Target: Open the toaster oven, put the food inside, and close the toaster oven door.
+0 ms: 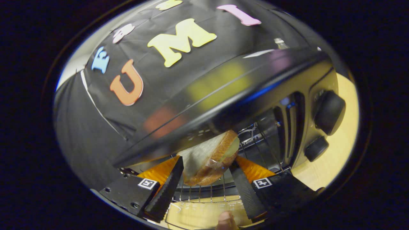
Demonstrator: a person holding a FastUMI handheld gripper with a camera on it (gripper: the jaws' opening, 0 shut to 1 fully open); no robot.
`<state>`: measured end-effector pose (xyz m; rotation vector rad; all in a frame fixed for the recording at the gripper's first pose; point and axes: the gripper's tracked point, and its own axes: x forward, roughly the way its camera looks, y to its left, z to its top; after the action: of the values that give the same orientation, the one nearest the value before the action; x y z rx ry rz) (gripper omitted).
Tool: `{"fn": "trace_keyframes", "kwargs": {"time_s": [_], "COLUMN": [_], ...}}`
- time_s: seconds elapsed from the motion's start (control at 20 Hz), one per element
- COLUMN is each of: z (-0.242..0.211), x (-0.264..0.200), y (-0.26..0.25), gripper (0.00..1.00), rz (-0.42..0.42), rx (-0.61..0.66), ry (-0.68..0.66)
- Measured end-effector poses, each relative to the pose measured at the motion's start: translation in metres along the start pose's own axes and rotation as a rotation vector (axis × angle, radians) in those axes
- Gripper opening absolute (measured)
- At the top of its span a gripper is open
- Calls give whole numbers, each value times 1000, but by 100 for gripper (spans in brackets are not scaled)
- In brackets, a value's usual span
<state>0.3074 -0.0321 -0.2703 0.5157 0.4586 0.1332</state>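
One sandwich (pixel 211 158), bread with a brown crust and a pale filling, wrapped in clear film, sits between the two fingers of the gripper (pixel 207 164). Both fingertips appear to press its sides, left tip against the white face of the bread, right tip against the crust, so the tool looks clenched on the sandwich. It is held tilted, its upper end reaching into the mouth of the oven (pixel 255 95), just under the oven's top front edge. Below it lies the wire rack (pixel 204 191), its thin bars running beneath the sandwich and between the fingers; whether the sandwich touches the rack cannot be told. More wire and shiny metal show deeper inside the cavity, to the right of the sandwich. The oven's glossy black top takes up the space above, tilted across the view. On the oven's right panel stand two dark knobs, a large one (pixel 329 111) above a smaller one (pixel 316 148). Beyond the panel is a light wooden table (pixel 342 140), which also shows under the rack. A fingertip (pixel 227 220) of the person's hand pokes in below the rack, near the base of the fingers
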Motion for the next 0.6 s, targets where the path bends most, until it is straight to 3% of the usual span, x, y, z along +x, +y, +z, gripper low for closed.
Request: {"fn": "trace_keyframes", "kwargs": {"time_s": [0.1, 0.6], "z": [-6, -26], "x": [-7, -42], "y": [0, -12], "gripper": [100, 100], "rz": [-49, -199], "rx": [-85, -321], "ry": [3, 88]}}
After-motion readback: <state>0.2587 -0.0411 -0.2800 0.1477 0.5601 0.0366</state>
